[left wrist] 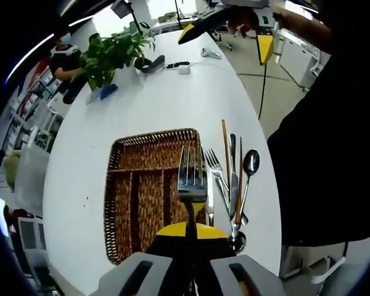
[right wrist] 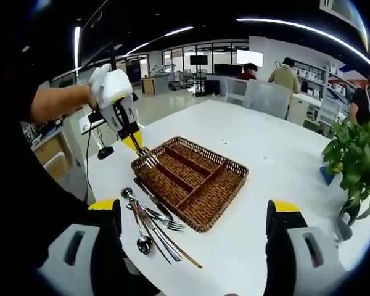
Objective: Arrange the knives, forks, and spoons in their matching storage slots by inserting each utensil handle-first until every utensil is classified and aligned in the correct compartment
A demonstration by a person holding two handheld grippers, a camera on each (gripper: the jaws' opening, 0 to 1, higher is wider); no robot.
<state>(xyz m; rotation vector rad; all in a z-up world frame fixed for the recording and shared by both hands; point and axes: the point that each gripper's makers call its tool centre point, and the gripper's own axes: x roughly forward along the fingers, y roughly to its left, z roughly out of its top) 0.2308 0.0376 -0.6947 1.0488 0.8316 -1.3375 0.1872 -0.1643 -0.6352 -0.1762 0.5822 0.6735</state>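
Observation:
A brown wicker tray (left wrist: 120,185) with long empty slots lies on the white table. My left gripper (left wrist: 192,232) is shut on a silver fork (left wrist: 192,177), tines pointing away, above the tray's right slot. In the right gripper view that left gripper (right wrist: 135,145) holds the fork (right wrist: 146,159) at the tray's (right wrist: 234,168) left corner. Loose cutlery (left wrist: 234,185) lies beside the tray: forks, a knife, a spoon (left wrist: 251,161) and wooden chopsticks, also seen as a pile (right wrist: 151,225). My right gripper (right wrist: 195,213) is open and empty, held high over the table (left wrist: 228,37).
A potted plant (left wrist: 111,55) (right wrist: 354,160) stands at the table's far side with small black and white items (left wrist: 166,64) near it. The table edge (left wrist: 265,160) runs close to the loose cutlery. People stand in the office behind.

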